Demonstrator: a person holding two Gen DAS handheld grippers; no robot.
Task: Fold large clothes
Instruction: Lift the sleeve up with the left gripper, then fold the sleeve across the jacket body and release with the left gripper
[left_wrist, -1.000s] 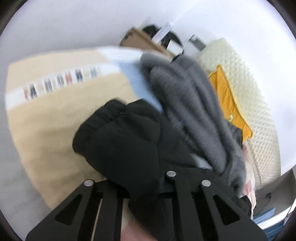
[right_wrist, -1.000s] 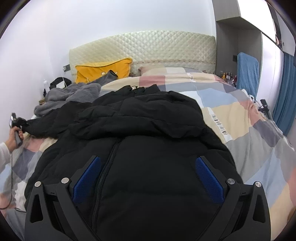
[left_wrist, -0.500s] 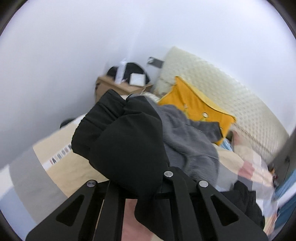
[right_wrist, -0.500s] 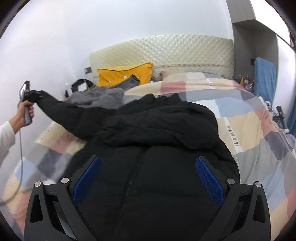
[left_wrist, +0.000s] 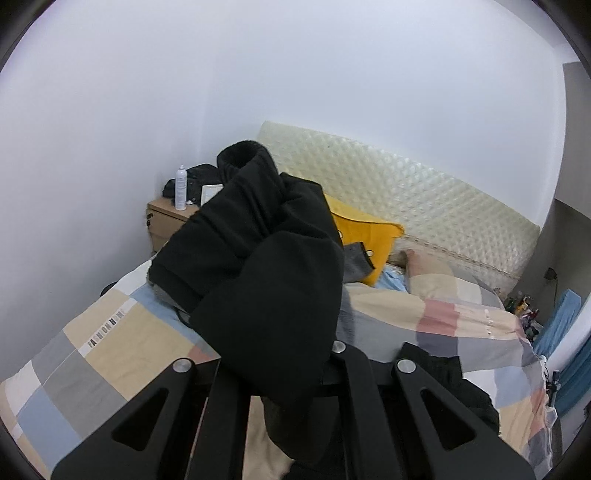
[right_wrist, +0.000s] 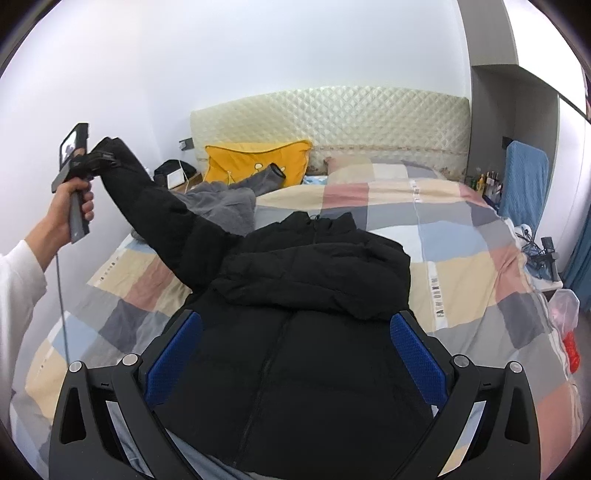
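A black puffer jacket (right_wrist: 310, 325) lies front up on the bed, zipper towards me, hood bunched at its far end. My left gripper (right_wrist: 101, 157) is shut on the jacket's sleeve (right_wrist: 162, 214) near the cuff and holds it raised high over the bed's left side. In the left wrist view the sleeve (left_wrist: 266, 280) fills the middle and hides the fingertips. My right gripper (right_wrist: 295, 354) is open, its blue pads (right_wrist: 173, 354) either side of the jacket's body just above it, holding nothing.
The bed has a patchwork checked quilt (right_wrist: 461, 266), a quilted cream headboard (right_wrist: 332, 122) and a yellow pillow (right_wrist: 255, 162). A grey garment (right_wrist: 225, 203) lies near the pillow. A wooden nightstand (left_wrist: 166, 221) with a spray can stands left. Cables and a bag sit right.
My left gripper has lifted the sleeve up and out to the left, from low over the quilt to well above it. The right gripper has stayed open over the jacket.
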